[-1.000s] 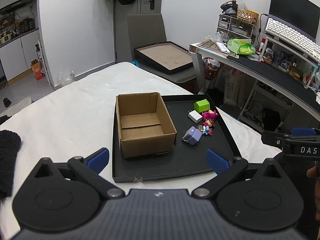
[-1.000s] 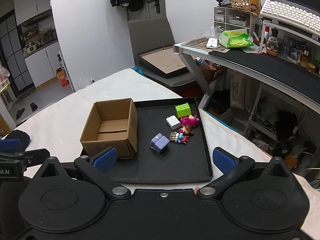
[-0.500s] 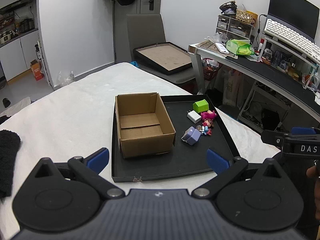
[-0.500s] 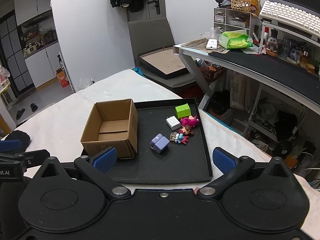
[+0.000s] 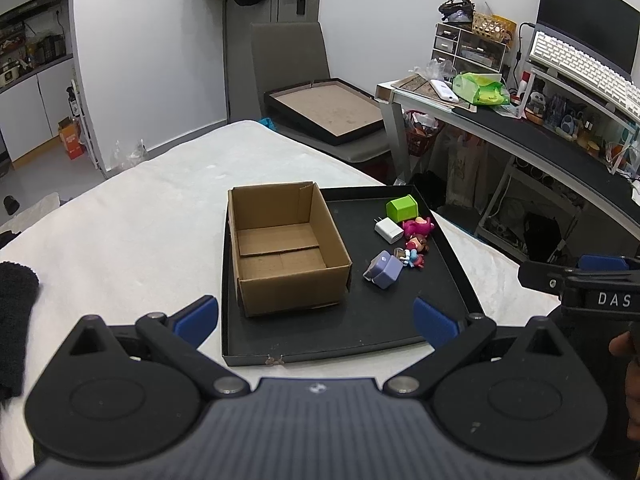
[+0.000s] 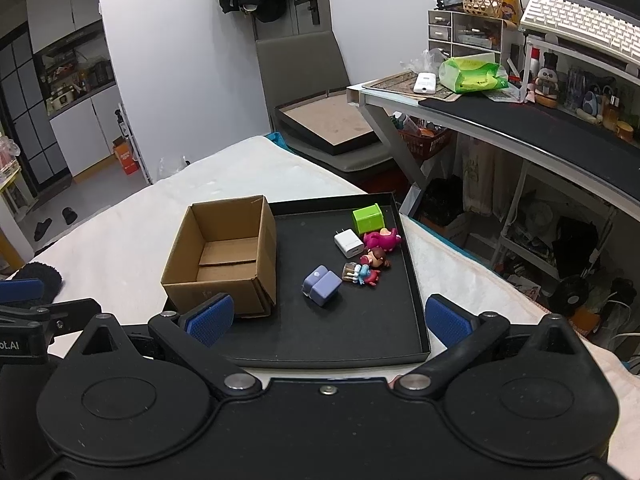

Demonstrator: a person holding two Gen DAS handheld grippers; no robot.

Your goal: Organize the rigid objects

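A black tray (image 5: 360, 332) (image 6: 344, 344) lies on the white bed. In it stands an empty open cardboard box (image 5: 284, 248) (image 6: 224, 256) on the left. To its right lie a green cube (image 5: 402, 208) (image 6: 368, 217), a white charger (image 5: 389, 230) (image 6: 349, 243), a pink toy (image 5: 418, 227) (image 6: 382, 239), small figures (image 5: 414, 252) (image 6: 370, 266) and a purple adapter (image 5: 384, 269) (image 6: 322, 286). My left gripper (image 5: 316, 320) is open and empty, held before the tray's near edge. My right gripper (image 6: 328, 318) is open and empty, above the tray's near edge.
A black fuzzy object (image 5: 16, 320) lies on the bed at the left. A grey chair with a framed board (image 5: 324, 108) stands behind the bed. A cluttered desk (image 6: 520, 120) runs along the right. The bed's right edge drops off beside the tray.
Both grippers have drifted very slightly; the tray objects have not moved. Both stay open.
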